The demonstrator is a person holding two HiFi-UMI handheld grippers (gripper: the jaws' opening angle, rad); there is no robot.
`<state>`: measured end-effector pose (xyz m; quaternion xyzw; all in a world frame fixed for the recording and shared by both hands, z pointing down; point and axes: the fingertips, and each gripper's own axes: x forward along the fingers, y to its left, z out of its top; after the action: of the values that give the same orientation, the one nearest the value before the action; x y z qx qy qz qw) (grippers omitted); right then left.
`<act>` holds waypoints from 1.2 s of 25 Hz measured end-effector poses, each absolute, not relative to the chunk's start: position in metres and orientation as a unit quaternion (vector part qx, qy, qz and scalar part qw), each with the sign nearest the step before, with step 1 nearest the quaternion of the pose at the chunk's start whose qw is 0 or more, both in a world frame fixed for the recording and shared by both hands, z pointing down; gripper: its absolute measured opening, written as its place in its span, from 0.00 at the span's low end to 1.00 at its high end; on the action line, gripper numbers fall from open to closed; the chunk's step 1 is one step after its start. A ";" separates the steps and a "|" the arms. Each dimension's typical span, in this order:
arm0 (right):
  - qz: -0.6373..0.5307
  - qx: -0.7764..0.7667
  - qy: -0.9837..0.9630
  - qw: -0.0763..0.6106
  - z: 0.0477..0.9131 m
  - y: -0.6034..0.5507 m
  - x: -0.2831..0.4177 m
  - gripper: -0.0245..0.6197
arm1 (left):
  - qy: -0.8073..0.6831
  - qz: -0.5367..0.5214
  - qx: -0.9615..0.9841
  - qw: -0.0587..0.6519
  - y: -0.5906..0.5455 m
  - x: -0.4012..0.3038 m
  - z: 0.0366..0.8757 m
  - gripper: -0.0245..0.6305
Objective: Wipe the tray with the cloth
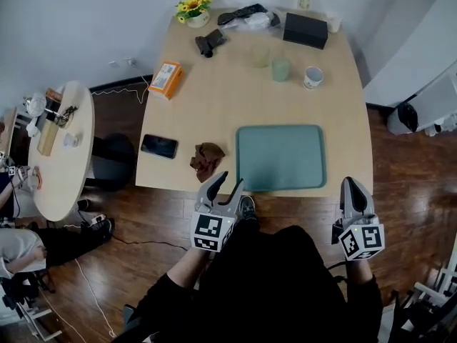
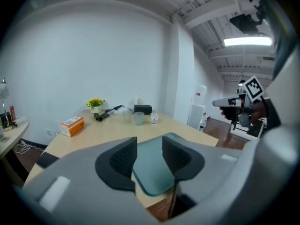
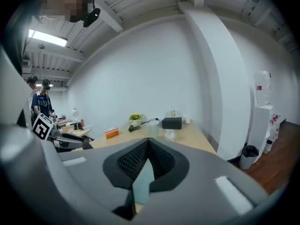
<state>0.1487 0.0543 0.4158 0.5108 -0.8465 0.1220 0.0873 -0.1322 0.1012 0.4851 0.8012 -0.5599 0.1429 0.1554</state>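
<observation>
The teal tray point(image 1: 280, 157) lies flat near the front edge of the wooden table point(image 1: 235, 91). Left of it, a crumpled brown cloth point(image 1: 207, 159) rests on the table, apart from the tray. My left gripper point(image 1: 230, 181) hovers at the table's front edge, just in front of the tray's near left corner; it is narrowly open and empty. In the left gripper view the tray point(image 2: 151, 170) shows through the gap of that gripper point(image 2: 149, 153). My right gripper point(image 1: 354, 184) is off the table's front right corner, shut and empty. In the right gripper view its pads point(image 3: 140, 159) meet.
A black phone point(image 1: 158, 146) lies left of the cloth. Farther back are an orange box point(image 1: 166, 79), a flower pot point(image 1: 194, 11), a dark glove point(image 1: 210, 43), a green cup point(image 1: 280, 68), a mug point(image 1: 312, 77) and a black box point(image 1: 305, 29). A round side table point(image 1: 64, 141) stands left.
</observation>
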 end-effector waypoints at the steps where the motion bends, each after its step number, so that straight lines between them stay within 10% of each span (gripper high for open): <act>1: 0.124 0.515 -0.842 0.097 0.427 0.042 0.146 0.04 | -0.558 0.151 0.798 0.169 0.091 -0.143 0.497 0.27; 5: 0.157 0.509 -0.823 0.200 0.516 0.004 0.142 0.09 | -0.578 0.213 0.759 0.211 0.066 -0.189 0.555 0.29; 11: 0.234 0.458 -0.779 0.360 0.651 -0.013 0.159 0.35 | -0.603 0.314 0.683 0.267 0.054 -0.247 0.634 0.62; 19: 0.258 0.441 -0.769 0.385 0.680 -0.017 0.169 0.35 | -0.561 0.391 0.660 0.311 0.044 -0.251 0.685 0.72; 24: 0.276 0.424 -0.779 0.371 0.681 -0.014 0.161 0.24 | -0.553 0.379 0.663 0.332 0.046 -0.244 0.687 0.51; 26: 0.287 0.428 -0.778 0.359 0.681 -0.013 0.162 0.23 | -0.552 0.387 0.669 0.312 0.045 -0.244 0.687 0.26; 30: 0.295 0.428 -0.778 0.353 0.683 -0.013 0.161 0.22 | -0.546 0.384 0.679 0.306 0.044 -0.239 0.675 0.19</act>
<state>0.1612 -0.0132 0.6825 0.4284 -0.7777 0.2953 0.3527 -0.2393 0.0439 0.6746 0.6793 -0.5460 0.3835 0.3055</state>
